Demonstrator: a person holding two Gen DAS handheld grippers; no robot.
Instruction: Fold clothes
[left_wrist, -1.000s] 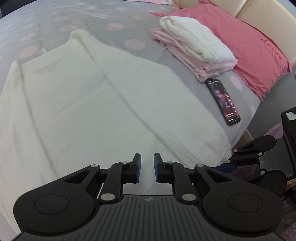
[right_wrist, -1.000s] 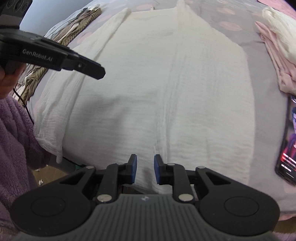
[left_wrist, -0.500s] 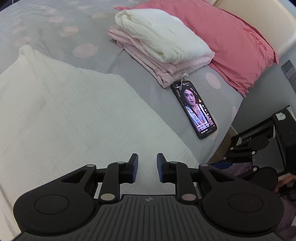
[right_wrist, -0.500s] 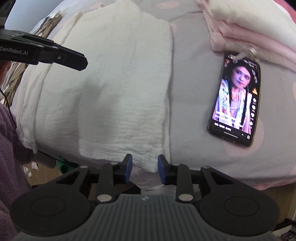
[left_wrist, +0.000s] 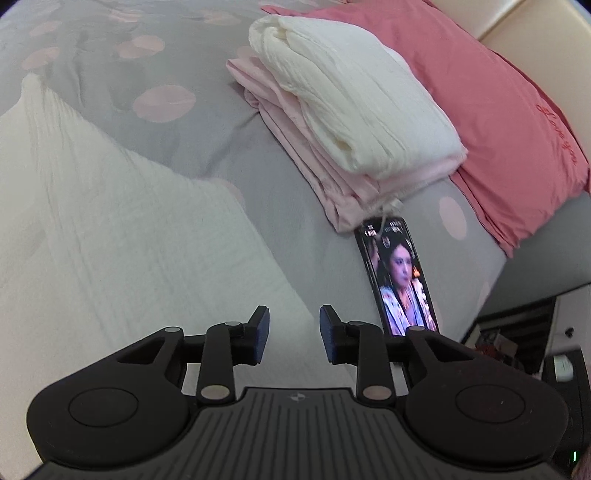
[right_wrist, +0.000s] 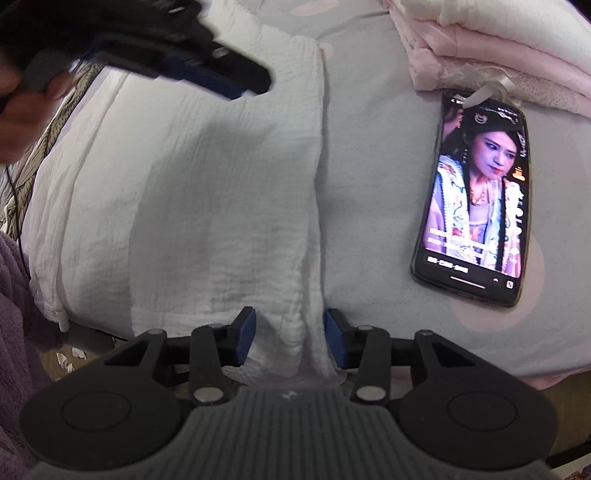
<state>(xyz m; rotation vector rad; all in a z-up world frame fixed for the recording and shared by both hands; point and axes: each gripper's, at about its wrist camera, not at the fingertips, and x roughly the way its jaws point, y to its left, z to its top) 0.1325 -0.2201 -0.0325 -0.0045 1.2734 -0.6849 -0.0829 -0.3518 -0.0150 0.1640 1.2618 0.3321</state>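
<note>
Reaching in at the near edge of the bed (right_wrist: 369, 155), the right gripper (right_wrist: 289, 338) stands with its jaws wide apart, straddling the near right corner of the white garment (right_wrist: 207, 206) but not yet pinching it. The left gripper (left_wrist: 294, 334) hovers over the same cloth, jaws also wide and holding nothing. The garment (left_wrist: 110, 236) lies spread flat across the grey dotted cover, its right edge doubled into a thick seam (crinkled cotton gauze, by the look of it). I judge it light, soft and floppy, so it will sag and slide unless both corners are gripped. That doubled hem at the near corner looks the firmest place to bite. A phone (right_wrist: 476, 206) lies just right of it, touching a stack of folded clothes (left_wrist: 351, 122) beyond.
</note>
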